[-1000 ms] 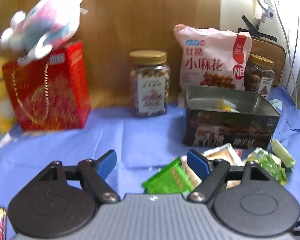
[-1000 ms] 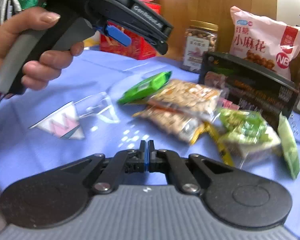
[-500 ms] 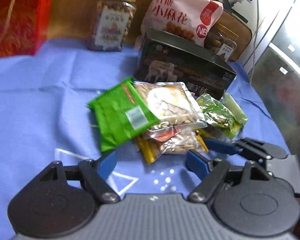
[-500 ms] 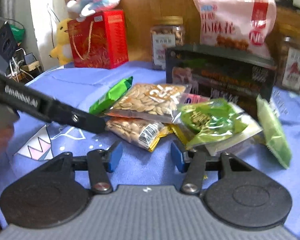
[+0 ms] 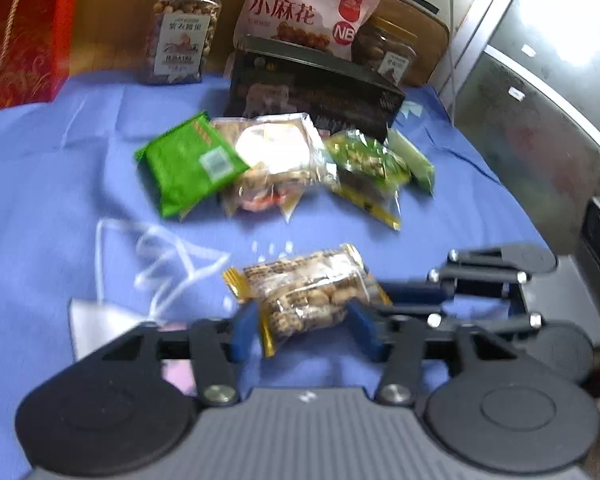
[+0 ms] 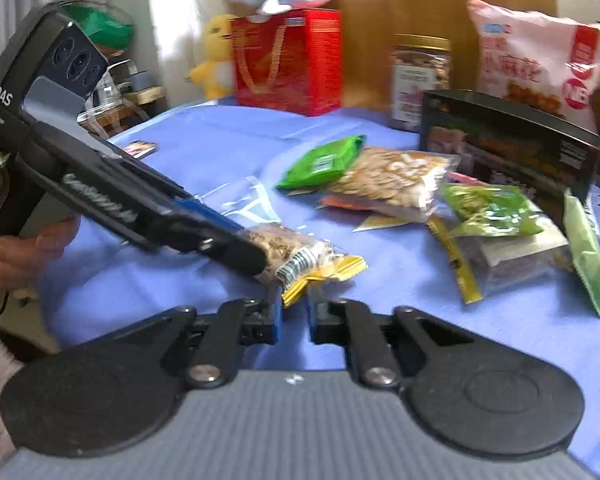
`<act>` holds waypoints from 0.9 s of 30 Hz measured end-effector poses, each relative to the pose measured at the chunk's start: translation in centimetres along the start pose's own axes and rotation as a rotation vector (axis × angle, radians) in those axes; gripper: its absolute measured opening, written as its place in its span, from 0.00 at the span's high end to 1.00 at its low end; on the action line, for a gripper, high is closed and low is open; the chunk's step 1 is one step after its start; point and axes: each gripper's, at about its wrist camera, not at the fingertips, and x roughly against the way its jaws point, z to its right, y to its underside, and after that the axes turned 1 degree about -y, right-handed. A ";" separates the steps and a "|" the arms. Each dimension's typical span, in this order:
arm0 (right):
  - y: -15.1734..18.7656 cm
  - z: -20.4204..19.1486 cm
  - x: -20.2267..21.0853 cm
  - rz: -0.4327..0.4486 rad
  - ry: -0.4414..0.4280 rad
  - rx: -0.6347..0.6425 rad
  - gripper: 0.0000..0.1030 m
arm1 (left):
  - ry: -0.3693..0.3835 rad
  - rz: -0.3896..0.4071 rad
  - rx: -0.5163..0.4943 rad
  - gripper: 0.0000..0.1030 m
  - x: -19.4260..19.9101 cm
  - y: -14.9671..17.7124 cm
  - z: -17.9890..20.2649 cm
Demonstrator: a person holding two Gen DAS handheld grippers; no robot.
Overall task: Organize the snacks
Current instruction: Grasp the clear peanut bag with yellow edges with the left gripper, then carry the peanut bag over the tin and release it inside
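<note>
Closing from the right, my right gripper (image 6: 294,314) has just narrowed its jaws to a slit, and the yellow crimped end of the peanut packet (image 5: 312,292) sits pinched between the pads. My left gripper (image 5: 302,330) has also just been closing. Its blue pads bracket the packet's near part, one on each side, but the blur keeps me from telling whether they press on it yet.

The packet lies directly ahead of the left jaws. Its long axis runs left to right across them, so the left pads span its length rather than its width. The right gripper holds the right-hand end, and I judge the coming handover depends on that.

The packet hangs near me over the blue cloth (image 5: 60,200). It is well apart from the pile of snack packets (image 5: 276,164), which lies farther off in front of the black tin (image 5: 312,92).
</note>
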 end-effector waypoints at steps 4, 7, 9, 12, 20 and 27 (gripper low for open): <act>0.4 -0.2 -0.4 -0.015 0.015 0.027 0.68 | -0.035 0.037 0.043 0.29 0.9 0.0 -0.8; 0.4 0.0 -1.0 -0.019 0.008 0.016 0.69 | -0.003 0.020 0.101 0.37 -0.1 -0.7 -1.5; 0.4 -0.1 -1.1 -0.010 0.009 0.024 0.79 | -0.003 0.008 0.095 0.48 -1.2 -0.8 -1.3; 0.1 0.2 -1.0 0.000 0.030 0.026 0.84 | 0.022 0.000 0.064 0.57 -1.5 -1.8 -0.4; -4.9 4.6 2.1 0.230 0.170 -0.007 0.84 | 0.044 0.200 -0.076 0.57 -0.8 -10.9 3.3; -8.7 12.4 1.2 0.286 0.347 -0.037 0.84 | 0.069 0.247 -0.066 0.56 -7.2 -19.3 5.0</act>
